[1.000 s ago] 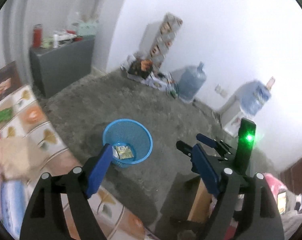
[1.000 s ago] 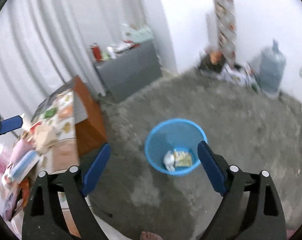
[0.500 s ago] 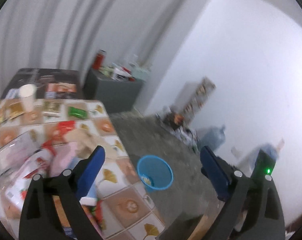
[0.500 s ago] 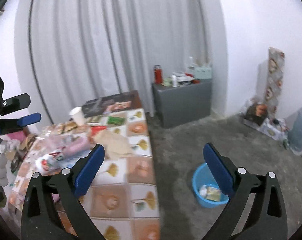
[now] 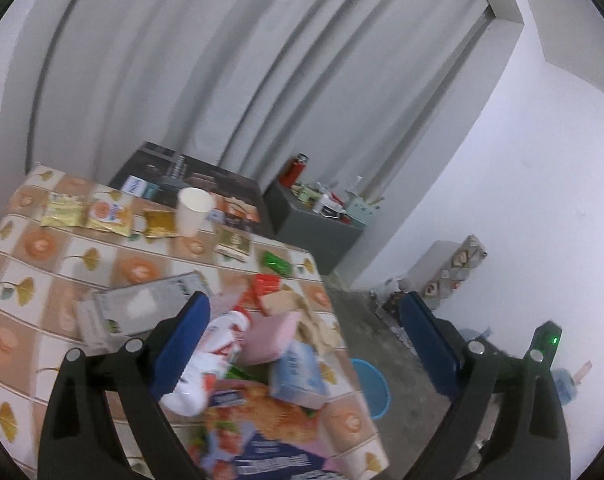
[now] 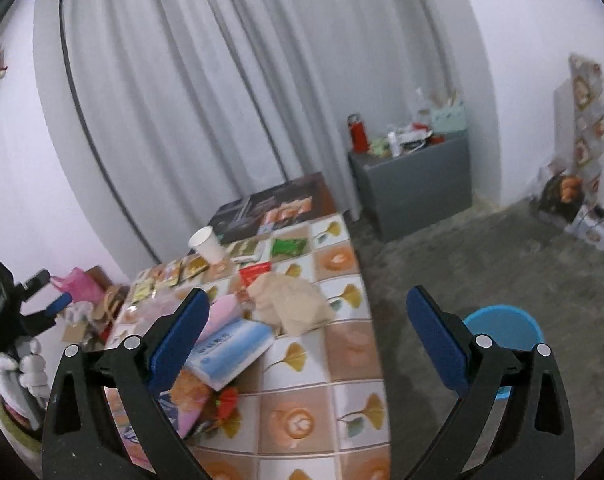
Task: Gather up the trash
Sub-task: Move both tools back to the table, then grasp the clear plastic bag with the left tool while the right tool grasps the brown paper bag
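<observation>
- Left gripper (image 5: pixel 304 344): jaws spread wide, nothing held; right gripper (image 6: pixel 308 330): likewise spread and empty.
- Trash lies heaped on the table (image 6: pixel 314 376) ahead of and below both grippers; the blue-white pack (image 6: pixel 230 350) sits just inside the right gripper's left finger, long axis running up to the right; the right gripper is judged nearer.
- One blue bin (image 6: pixel 502 324) stands on the floor beside the table, to the right.
- Counted: one paper cup (image 5: pixel 193 210); one pink pack (image 5: pixel 266 336); one crumpled brown bag (image 6: pixel 290 304).
</observation>
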The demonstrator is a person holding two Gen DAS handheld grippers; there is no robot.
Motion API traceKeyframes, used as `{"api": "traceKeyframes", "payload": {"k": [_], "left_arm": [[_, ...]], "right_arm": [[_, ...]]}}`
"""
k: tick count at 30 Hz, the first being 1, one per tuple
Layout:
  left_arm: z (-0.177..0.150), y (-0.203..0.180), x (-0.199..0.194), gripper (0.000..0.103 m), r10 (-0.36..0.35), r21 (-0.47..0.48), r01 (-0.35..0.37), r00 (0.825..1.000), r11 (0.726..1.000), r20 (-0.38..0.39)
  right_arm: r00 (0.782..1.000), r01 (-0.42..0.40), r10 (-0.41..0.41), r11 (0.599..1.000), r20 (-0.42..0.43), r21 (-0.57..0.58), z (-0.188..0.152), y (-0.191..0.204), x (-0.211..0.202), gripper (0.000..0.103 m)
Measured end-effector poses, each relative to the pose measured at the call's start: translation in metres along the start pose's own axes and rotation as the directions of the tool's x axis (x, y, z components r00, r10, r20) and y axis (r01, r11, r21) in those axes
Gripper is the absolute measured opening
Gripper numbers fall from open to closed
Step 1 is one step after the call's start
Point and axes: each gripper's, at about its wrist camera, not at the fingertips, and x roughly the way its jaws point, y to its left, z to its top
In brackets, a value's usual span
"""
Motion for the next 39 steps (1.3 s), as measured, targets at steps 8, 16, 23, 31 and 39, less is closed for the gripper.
{"api": "traceKeyframes", "payload": {"k": [8,16,23,31,39], "left_arm": [[-0.021,0.008,0.019,0.094,0.014,0.142,-0.008,0.999,0.990,-0.045],[-0.029,0.014,0.058,0.089,0.089,0.241,-0.070,0.994,0.968,-0.069],[-0.034,0.029,0.112,0.076,0.261,0.385,-0.187,0.953,0.904,-0.151],[-0.043,0.045,0.157,0.041,0.372,0.457,-0.250,0.906,0.854,-0.200],[-0.040,0.048,0.159,0.011,0.365,0.455,-0.244,0.910,0.856,-0.198]], "right_arm": [[0.981,-0.068,0.072,0.997,-0.181,0.028,-0.003,0.011,0.073,0.088],[0.949,-0.052,0.055,0.998,-0.310,0.018,-0.015,0.008,0.131,0.079],[0.926,-0.030,0.009,0.998,-0.376,-0.050,-0.017,0.007,0.170,0.077],[0.917,-0.046,0.010,0.996,-0.400,-0.080,-0.013,0.006,0.199,0.072],[0.892,-0.024,-0.068,0.980,-0.447,-0.198,-0.013,0.015,0.240,0.064]]}}
